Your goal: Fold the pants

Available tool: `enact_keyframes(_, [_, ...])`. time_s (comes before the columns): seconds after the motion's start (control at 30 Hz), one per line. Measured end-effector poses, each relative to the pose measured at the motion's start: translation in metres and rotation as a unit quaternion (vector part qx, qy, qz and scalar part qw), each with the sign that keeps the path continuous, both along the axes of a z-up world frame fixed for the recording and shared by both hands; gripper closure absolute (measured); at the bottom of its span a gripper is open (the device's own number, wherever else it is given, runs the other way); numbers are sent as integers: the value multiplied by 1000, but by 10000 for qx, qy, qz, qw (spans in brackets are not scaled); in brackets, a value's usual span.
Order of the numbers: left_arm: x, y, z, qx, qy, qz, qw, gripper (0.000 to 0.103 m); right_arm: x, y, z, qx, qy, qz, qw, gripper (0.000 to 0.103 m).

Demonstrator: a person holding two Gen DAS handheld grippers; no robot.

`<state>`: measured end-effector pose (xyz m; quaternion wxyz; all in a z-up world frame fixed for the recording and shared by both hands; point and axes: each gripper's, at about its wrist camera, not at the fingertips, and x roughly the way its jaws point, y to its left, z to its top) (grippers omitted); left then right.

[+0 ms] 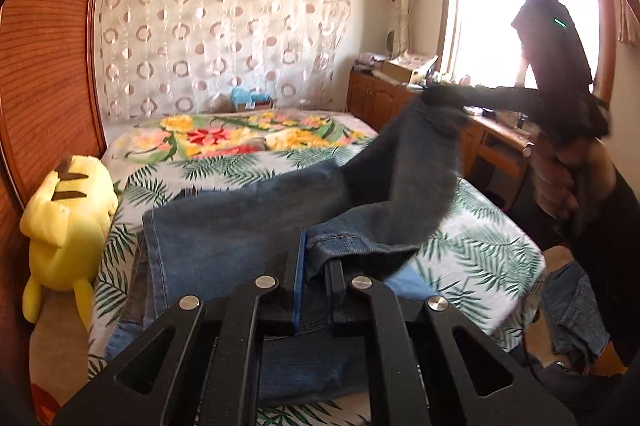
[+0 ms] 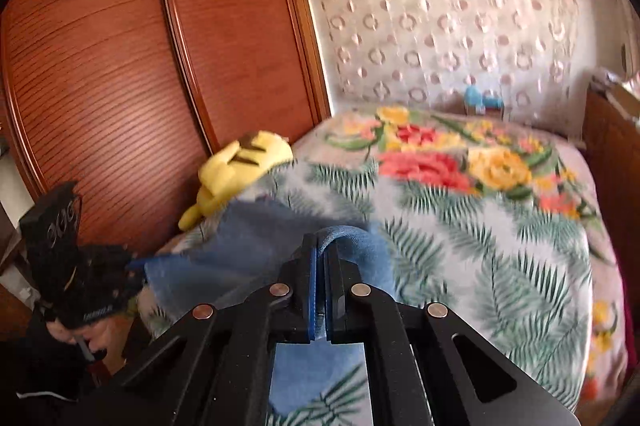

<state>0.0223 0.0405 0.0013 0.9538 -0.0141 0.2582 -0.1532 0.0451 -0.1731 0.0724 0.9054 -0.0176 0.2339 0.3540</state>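
Pants (image 1: 248,226) pinched between both grippers' fingers (image 1: 299,266).

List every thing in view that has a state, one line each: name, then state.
left gripper: shut on the jeans hem
right gripper: shut on a fold of the jeans
jeans: partly lifted off the bed, held at two points, not yet folded
yellow plush toy: lying at the bed's edge by the wardrobe
wardrobe doors: closed
bed: covered with a leaf-print blanket

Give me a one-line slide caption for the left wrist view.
Left claw shut on the jeans' hem, the right claw lifting the other end above the leaf-print bed.
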Motion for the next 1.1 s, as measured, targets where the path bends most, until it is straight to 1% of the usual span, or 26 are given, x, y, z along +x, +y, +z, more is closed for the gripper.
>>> enact_keyframes(0.03, [-4,2,5,-77,-27,0,10000,94,2,4,9,14,-63,20,10000,101])
enact_keyframes(0.13, [-11,10,9,-127,-48,66,9999,94,7,20,30,9,-241,113,9996,101])
enact_keyframes(0.27, [-14,21,1,-174,100,178,9996,94,21,54,40,-123,-357,244,9990,101])
enact_keyframes(0.33, [-14,28,-7,-199,215,234,9993,94,38,72,31,-211,-310,322,9988,101])
enact_keyframes(0.47, [-15,41,-24,-287,425,389,9979,94,56,114,11,-403,-109,552,9976,101])
enact_keyframes(0.5, [-15,43,-26,-306,464,415,9976,94,74,123,6,-474,-89,593,9971,101])
enact_keyframes(0.67, [-13,62,-45,-415,707,667,9944,93,105,168,0,-736,8,808,9940,101])
enact_keyframes(0.73, [-13,68,-52,-444,820,756,9928,91,116,180,-1,-822,41,844,9930,101])
enact_keyframes(0.77, [-13,73,-56,-465,868,791,9920,86,119,185,-2,-853,67,859,9926,101])
enact_keyframes(0.8, [-14,77,-58,-490,896,816,9914,77,123,190,-4,-888,96,853,9924,101])
enact_keyframes(0.83, [-14,80,-60,-499,905,854,9910,73,127,196,-7,-925,136,849,9920,101])
enact_keyframes(0.87, [-15,84,-62,-508,899,903,9905,65,131,199,-8,-955,180,862,9915,101])
enact_keyframes(0.97, [-16,93,-64,-563,885,988,9896,64,139,209,-17,-1041,278,855,9905,101])
enact_keyframes(1.1, [-14,96,-65,-525,851,1111,9888,64,147,220,-27,-1126,312,833,9897,101])
